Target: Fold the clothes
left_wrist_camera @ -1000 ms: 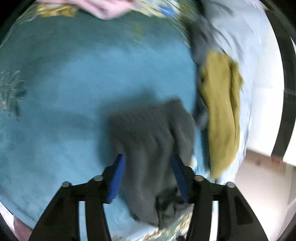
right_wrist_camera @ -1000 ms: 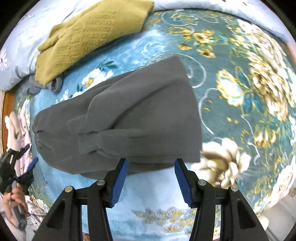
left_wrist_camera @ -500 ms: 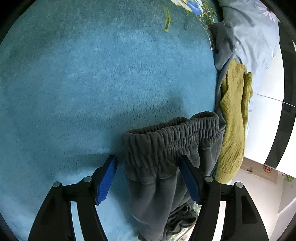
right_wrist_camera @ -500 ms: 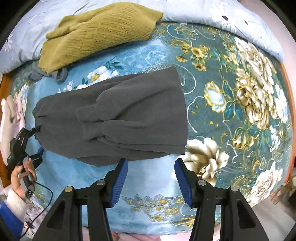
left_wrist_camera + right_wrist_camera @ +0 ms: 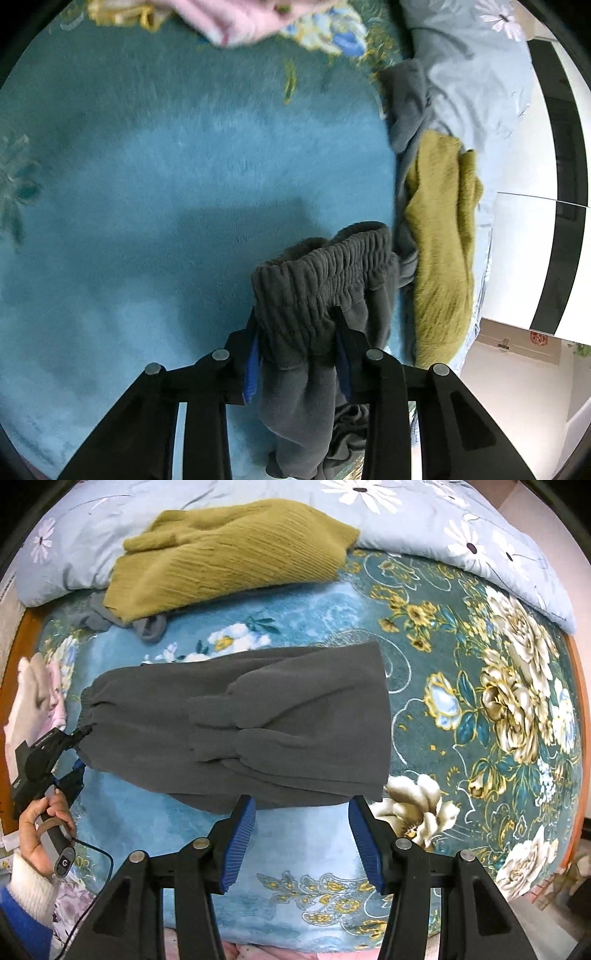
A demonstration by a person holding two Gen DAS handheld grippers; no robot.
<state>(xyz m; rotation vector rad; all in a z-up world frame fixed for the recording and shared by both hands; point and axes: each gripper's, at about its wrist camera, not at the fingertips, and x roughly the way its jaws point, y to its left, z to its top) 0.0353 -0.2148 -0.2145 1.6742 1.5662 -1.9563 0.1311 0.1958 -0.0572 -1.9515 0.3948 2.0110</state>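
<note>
Grey fleece trousers (image 5: 258,723) lie folded on the blue floral blanket (image 5: 461,709), waistband to the left. My left gripper (image 5: 297,336) is shut on the elastic waistband (image 5: 325,266) and lifts it a little. In the right wrist view it shows at the left (image 5: 74,753), gripping the waistband end. My right gripper (image 5: 301,819) is open and empty, just in front of the trousers' near edge.
A mustard knit sweater (image 5: 229,557) lies at the back on a pale floral quilt (image 5: 480,535), also in the left wrist view (image 5: 439,243). A small grey garment (image 5: 147,627) lies below it. Pink clothing (image 5: 236,18) lies at the far side.
My left gripper has closed on the waistband and raised it. My right gripper has stayed open and backed off slightly from the trousers.
</note>
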